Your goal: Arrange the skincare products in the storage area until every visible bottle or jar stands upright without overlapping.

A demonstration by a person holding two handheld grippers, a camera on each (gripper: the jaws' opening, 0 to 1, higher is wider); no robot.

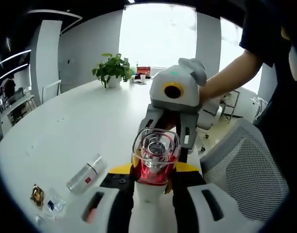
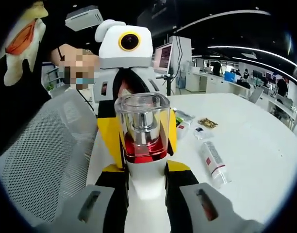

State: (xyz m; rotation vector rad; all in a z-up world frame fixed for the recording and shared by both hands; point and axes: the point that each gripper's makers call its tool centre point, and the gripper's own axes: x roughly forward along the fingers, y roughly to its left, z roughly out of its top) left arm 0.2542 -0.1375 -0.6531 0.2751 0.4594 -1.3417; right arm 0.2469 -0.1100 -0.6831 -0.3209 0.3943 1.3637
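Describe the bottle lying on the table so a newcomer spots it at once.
Start at the big round white table. Near its edge lies a slim silver-white cylindrical bottle with a red label, flat on its side. Unlike the small gold packet and clear sachet beside it, it is long and tubular.

Strong daylight enters through the window (image 1: 158,34) behind the potted plant (image 1: 112,68) in the left gripper view; the pane is blown out to white, no detail left. The white table (image 1: 66,126) below the window is evenly lit, shadows faint. In the right gripper view, ceiling strip lights (image 2: 245,48) give softer, dimmer light. Fisheye bending curves the lines near the edges. The clear bottle cap (image 2: 141,114) carries small glints. Distant desks are soft.
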